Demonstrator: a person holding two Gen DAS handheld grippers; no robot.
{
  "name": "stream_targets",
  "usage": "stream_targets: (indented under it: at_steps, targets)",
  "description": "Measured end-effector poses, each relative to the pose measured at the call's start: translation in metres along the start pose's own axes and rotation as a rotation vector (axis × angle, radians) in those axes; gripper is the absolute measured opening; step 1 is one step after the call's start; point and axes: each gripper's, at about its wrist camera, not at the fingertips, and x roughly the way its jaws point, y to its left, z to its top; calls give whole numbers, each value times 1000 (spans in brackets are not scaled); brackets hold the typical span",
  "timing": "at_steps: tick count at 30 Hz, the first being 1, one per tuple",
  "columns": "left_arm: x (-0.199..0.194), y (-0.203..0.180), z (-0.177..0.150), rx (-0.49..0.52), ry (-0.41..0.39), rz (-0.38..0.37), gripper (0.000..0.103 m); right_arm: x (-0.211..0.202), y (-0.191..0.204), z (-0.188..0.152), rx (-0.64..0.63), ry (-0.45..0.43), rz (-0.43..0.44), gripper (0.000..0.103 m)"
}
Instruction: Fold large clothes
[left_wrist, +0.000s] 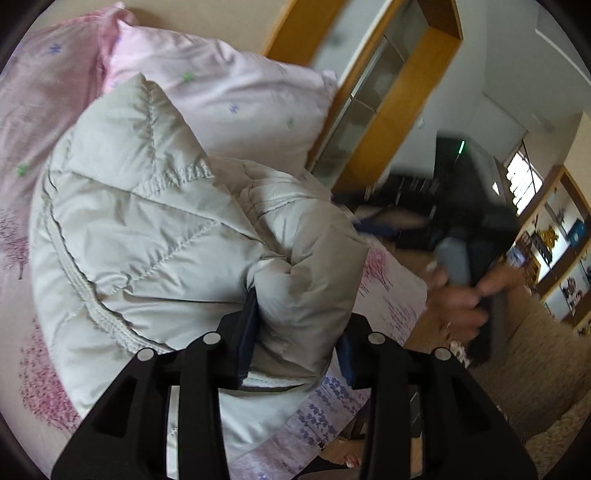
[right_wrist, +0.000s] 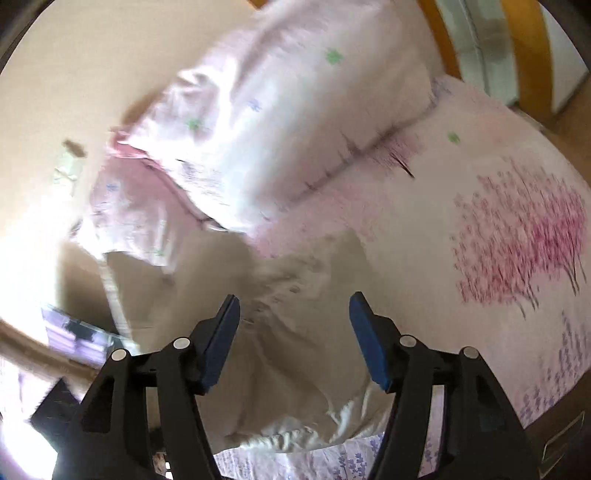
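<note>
Floral cotton bed (left_wrist: 22, 122) under puffy quilted grey jacket (left_wrist: 147, 221)

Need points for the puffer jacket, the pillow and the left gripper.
puffer jacket (left_wrist: 147, 221): left wrist view, quilted grey panel.
pillow (left_wrist: 236, 96): left wrist view, pale pink face with small flowers.
left gripper (left_wrist: 299, 332): left wrist view, midway between fingertips, closed on a jacket fold.
</note>
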Motion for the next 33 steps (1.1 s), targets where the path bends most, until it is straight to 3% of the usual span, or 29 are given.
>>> stream_targets:
  at_steps: [5,12,16,22,24,25,28,31,33]
  targets:
    - [35,-13,-4,58,62,-4,38,3,50,11,-195,105,117,63]
    - [75,-29,-6,150,127,3,39,46,82,16,-346,302,109,63]
    - [91,-32,-6,171,148,1,40,64,77,19,-347,375,105,63]
    - [109,-45,-12,205,181,4,43,89,55,19,-252,471,115,63]
    - [113,-48,-13,214,192,3,45,91,49,17,-221,482,115,53]
    - [114,-49,-13,220,194,5,47,93,46,16,-211,483,116,37]
    - [114,-53,-14,223,206,-3,47,94,37,14,-180,472,93,22]
    - [91,-44,-8,168,212,-42,47,91,30,14,-147,470,58,18]
    - [69,-35,-3,147,179,-24,52,88,25,14,-139,467,31,17]
